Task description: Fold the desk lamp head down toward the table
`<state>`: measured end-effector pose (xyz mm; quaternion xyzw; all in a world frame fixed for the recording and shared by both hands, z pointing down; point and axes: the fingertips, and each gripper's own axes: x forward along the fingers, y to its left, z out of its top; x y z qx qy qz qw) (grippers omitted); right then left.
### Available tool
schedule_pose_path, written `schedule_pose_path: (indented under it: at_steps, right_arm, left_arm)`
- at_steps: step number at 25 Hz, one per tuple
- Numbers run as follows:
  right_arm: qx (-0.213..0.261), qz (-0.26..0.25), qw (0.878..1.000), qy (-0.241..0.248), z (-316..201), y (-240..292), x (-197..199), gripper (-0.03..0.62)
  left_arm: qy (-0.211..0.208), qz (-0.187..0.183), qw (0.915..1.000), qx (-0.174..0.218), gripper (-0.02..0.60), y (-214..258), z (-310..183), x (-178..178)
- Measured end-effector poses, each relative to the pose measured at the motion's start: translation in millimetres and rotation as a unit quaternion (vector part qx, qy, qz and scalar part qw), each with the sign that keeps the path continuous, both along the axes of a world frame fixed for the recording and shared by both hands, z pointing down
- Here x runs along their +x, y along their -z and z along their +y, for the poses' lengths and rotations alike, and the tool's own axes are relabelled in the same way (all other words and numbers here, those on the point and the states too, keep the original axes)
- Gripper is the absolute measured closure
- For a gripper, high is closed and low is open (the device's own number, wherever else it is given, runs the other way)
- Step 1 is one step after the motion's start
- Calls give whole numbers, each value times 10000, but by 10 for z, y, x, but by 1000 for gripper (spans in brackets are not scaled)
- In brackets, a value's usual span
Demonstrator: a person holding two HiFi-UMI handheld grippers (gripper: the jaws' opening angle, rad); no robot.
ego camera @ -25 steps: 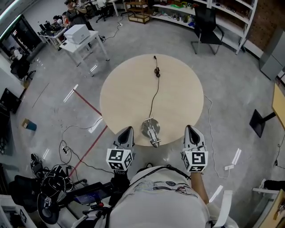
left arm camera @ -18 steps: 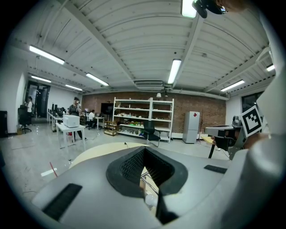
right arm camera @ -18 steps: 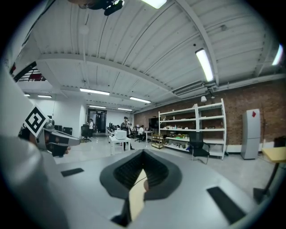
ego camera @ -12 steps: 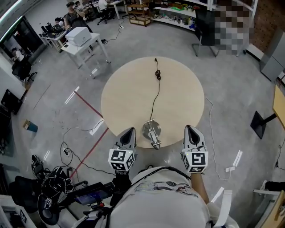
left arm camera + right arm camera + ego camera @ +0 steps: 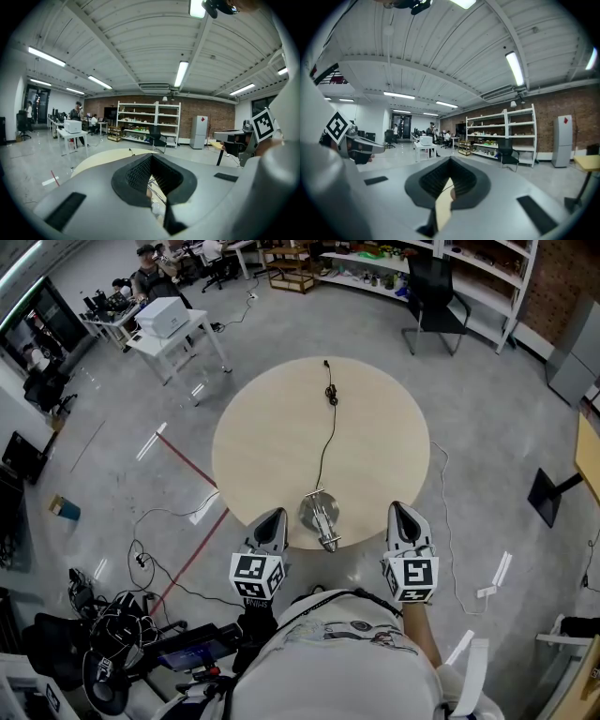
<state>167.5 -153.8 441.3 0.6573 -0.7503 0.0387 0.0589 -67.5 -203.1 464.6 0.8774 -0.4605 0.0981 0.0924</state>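
Note:
The desk lamp (image 5: 319,518), silvery metal with a round base, stands at the near edge of the round beige table (image 5: 272,446). Its black cord (image 5: 325,432) runs across the table to the far side. My left gripper (image 5: 270,515) hangs just left of the lamp off the table's near edge, its jaws together and nothing between them. My right gripper (image 5: 398,510) hangs to the lamp's right, also shut and holding nothing. In the left gripper view thin lamp rods (image 5: 156,190) show through the notch of the left gripper (image 5: 152,158). The right gripper (image 5: 450,162) looks over the tabletop (image 5: 443,204).
A black chair (image 5: 436,296) and shelves (image 5: 469,268) stand beyond the table. A white side table (image 5: 173,329) with a printer is at far left. Cables and gear (image 5: 112,643) lie on the floor near left. A red floor line (image 5: 187,460) runs under the table.

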Motion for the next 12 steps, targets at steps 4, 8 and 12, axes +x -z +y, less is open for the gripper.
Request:
schedule_pose_path:
  at_steps: [4,8,12]
  right_arm:
    - [-16,-7,10000,6,10,-13,-10,591]
    - [-10,-1,10000,1,9,-1,-23,591]
    - [-25,7,10000,-7,5,-18,-37,591]
  left_arm:
    - [0,-9,10000,-18,580,-15,17,-4]
    - [0,-3,10000,-26,580,-7,21,-18]
    - [6,6,10000,-33,580,-18,19,-41]
